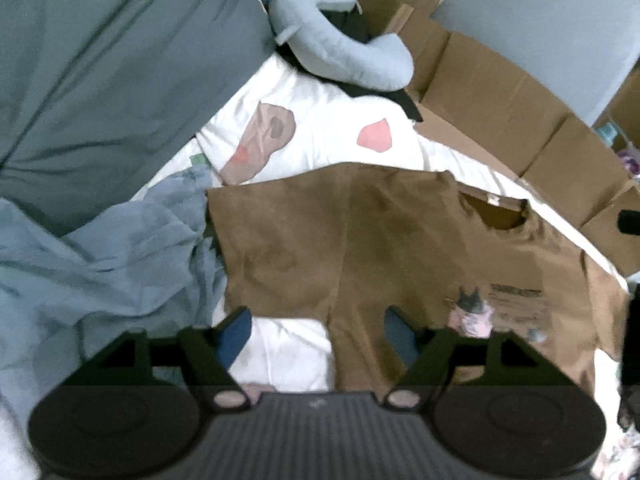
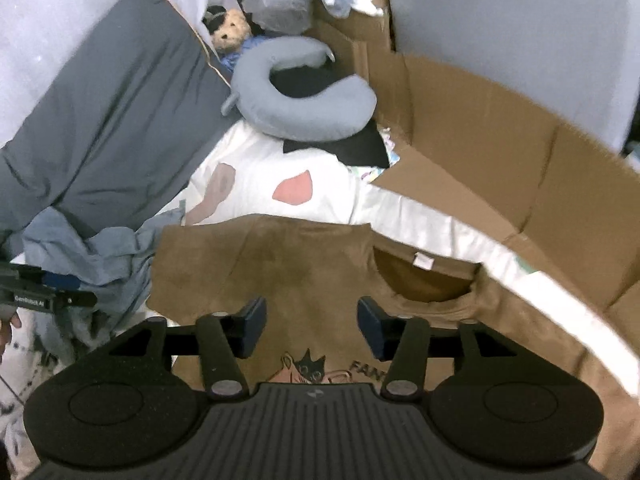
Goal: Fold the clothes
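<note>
Left tongs (image 1: 318, 334) spread apart, nothing in them | right tongs (image 2: 311, 326) also apart, empty | brown t-shirt (image 2: 304, 276) lying flat on bed (image 2: 420, 216) | teddy bear (image 2: 230, 32) only visible from right wrist, beside neck pillow (image 2: 296, 108)

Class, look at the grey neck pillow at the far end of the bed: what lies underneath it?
Under the neck pillow a flat black item shows inside its curve and beyond its near edge, resting on the white bedding. How far it extends beneath, and what it is, stays hidden.
</note>
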### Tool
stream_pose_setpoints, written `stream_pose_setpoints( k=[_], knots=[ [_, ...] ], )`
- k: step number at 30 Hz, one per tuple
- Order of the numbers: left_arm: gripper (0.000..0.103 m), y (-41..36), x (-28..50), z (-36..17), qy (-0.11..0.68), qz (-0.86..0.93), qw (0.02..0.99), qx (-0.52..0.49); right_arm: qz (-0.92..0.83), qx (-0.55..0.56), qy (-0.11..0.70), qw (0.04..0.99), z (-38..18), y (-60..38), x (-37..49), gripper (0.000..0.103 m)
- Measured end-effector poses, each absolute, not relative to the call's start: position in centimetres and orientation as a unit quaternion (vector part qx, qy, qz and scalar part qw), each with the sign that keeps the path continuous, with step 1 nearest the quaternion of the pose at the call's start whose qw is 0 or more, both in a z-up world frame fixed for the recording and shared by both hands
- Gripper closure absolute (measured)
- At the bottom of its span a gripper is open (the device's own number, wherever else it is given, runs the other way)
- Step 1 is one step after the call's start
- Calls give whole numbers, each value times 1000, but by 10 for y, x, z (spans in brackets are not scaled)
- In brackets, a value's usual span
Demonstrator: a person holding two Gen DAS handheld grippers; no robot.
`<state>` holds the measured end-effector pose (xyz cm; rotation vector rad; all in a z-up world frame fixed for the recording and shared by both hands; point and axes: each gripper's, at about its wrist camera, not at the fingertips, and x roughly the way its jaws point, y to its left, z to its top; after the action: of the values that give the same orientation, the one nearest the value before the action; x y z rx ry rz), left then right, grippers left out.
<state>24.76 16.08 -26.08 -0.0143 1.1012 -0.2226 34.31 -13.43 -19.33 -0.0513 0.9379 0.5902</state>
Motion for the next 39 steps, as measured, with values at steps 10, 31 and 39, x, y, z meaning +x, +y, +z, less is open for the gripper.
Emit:
stream_pose_setpoints(
  k=[10,31,39],
  knots=[
    [17,166,204,-184,525,-110,843,-28,263,-47,435,860,-70,-174,287,26],
    [4,156,102,-86,494,-150,856,-23,199,-42,400,894,36,-302,155,15],
    [4,171,73,-88,500,-127,856,-25,205,-11,392,897,30,-334,115,15]
  ],
)
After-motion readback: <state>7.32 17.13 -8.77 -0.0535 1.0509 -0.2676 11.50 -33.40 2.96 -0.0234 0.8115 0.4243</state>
